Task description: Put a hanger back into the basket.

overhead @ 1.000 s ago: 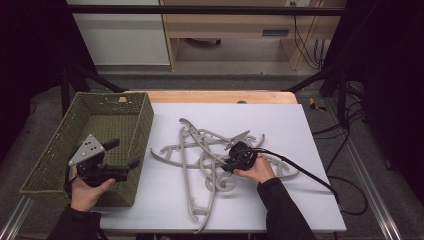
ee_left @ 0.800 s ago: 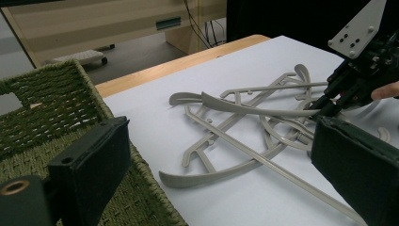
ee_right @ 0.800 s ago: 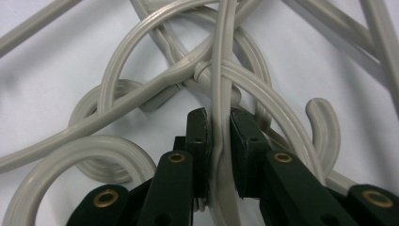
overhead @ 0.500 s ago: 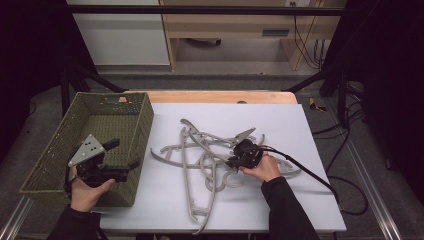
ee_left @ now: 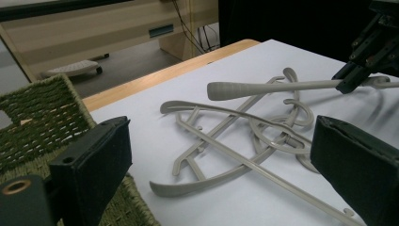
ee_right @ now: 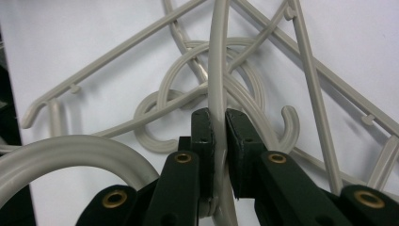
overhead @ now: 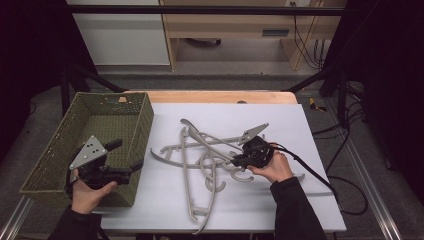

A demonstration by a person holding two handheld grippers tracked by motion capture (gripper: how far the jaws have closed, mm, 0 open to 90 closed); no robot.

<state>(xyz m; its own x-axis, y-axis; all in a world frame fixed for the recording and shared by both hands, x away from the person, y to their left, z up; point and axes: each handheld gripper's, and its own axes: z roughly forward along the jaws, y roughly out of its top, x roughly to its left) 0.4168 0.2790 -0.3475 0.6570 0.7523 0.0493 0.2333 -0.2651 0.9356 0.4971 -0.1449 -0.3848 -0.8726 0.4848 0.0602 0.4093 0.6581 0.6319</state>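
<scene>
Right claw (ee_right: pixel 217 123) clamps arm of one grey plastic hanger (ee_right: pixel 217 66), lifted end clear of tangled hanger pile (overhead: pixel 205 155) on white surface (overhead: pixel 300 125). Left claw (ee_left: pixel 221 155) wide, empty, beside green woven basket (overhead: pixel 60 150). Basket empty; judged early, all hangers left.

Hangers (overhead: pixel 210 160): four by my count, grey plastic, tangled in one pile — the overlaps make it hard to be sure
Baskets (overhead: pixel 142 125): one — green, woven
Grippers I hold: two
Tables (overhead: pixel 300 130): one
</scene>
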